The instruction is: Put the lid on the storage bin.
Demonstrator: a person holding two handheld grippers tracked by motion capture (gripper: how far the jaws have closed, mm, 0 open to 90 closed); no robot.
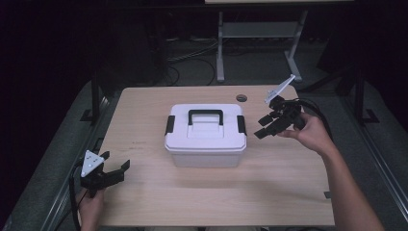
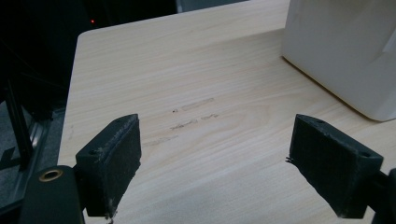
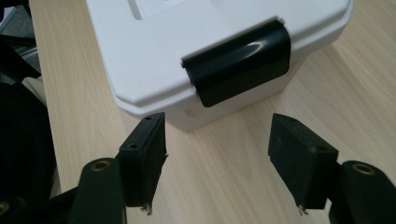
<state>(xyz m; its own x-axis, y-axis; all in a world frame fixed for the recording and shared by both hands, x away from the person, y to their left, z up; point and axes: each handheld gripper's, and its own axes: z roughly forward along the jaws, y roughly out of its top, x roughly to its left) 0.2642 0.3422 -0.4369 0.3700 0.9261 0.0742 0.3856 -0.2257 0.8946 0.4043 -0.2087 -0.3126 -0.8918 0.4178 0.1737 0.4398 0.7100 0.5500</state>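
Box (image 1: 206, 137): one white lidded container, centre of table (image 1: 144, 202); contents hidden by the closed lid.
Latches: two black clips, one per short side; right latch (image 3: 238, 60) faces the right gripper.
Handle (image 1: 205, 115): one, black, flat on the lid.
Right gripper (image 1: 265, 126): jaws spread, empty, just beside the box's right end, not touching.
Left gripper (image 1: 115, 169): jaws wide apart, empty, near front-left table edge, well apart from the box.
Cut off: box corner (image 2: 345, 51) alone visible in left gripper view.
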